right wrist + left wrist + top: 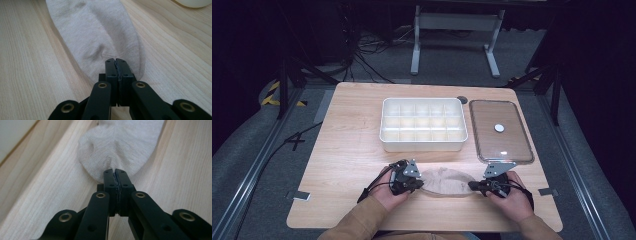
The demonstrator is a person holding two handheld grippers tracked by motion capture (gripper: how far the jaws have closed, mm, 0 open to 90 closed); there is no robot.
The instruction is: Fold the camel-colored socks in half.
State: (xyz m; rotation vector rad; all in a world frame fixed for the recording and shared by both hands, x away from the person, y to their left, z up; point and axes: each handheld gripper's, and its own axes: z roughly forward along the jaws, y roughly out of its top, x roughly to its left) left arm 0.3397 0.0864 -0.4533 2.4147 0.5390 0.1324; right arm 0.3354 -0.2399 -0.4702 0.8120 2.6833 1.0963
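Pinching a pale grey sock (446, 181) at both ends is where things are sitting right now: the left gripper (416, 184) is clamping its jaws fully together on one end, and the right gripper (474, 186) is doing the same on the other end, so the fabric is lying stretched between them on the wooden table (352, 150), near the person's edge. In the left gripper view the knit is bunching up into folds right at the left gripper (115, 171), which looks like the rounded toe end to me. In the right gripper view the cloth is lying flatter, with a slight crease by the right gripper (116, 60). I'm guessing the next move is folding or rolling it, then carrying it up to the white divided box (423, 125) just behind; the clear lid (501, 131) is lying off to its right
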